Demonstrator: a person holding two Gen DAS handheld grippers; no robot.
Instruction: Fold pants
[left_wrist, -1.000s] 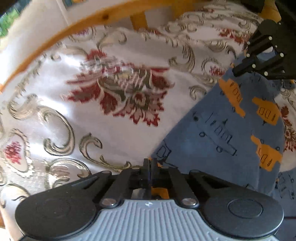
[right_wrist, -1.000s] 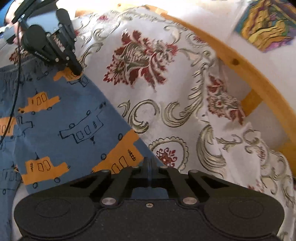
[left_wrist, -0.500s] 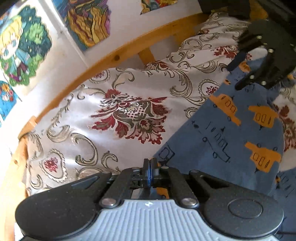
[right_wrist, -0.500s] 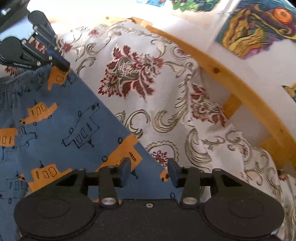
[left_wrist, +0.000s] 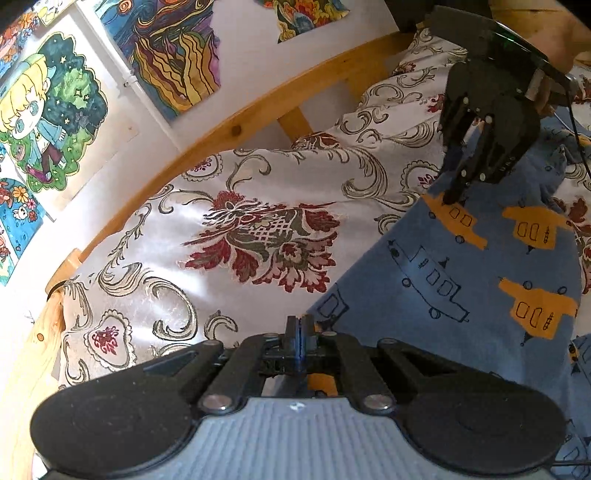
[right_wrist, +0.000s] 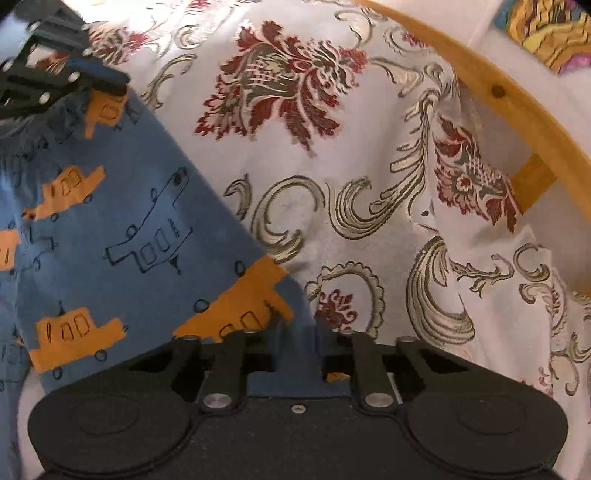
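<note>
Left gripper jaws pressed together, right gripper jaws spread wide apart

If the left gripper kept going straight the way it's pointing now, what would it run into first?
Most likely the floral bedspread just ahead of the left gripper, which is shut on the blue pants; beyond that, the wooden bed rail. Depth is unclear.

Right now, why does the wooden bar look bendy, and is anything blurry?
Left wrist view: the fisheye lens bows the wooden rail; the picture is sharp. Right wrist view: the rail curves too, and the left gripper is smeared by motion blur.
</note>
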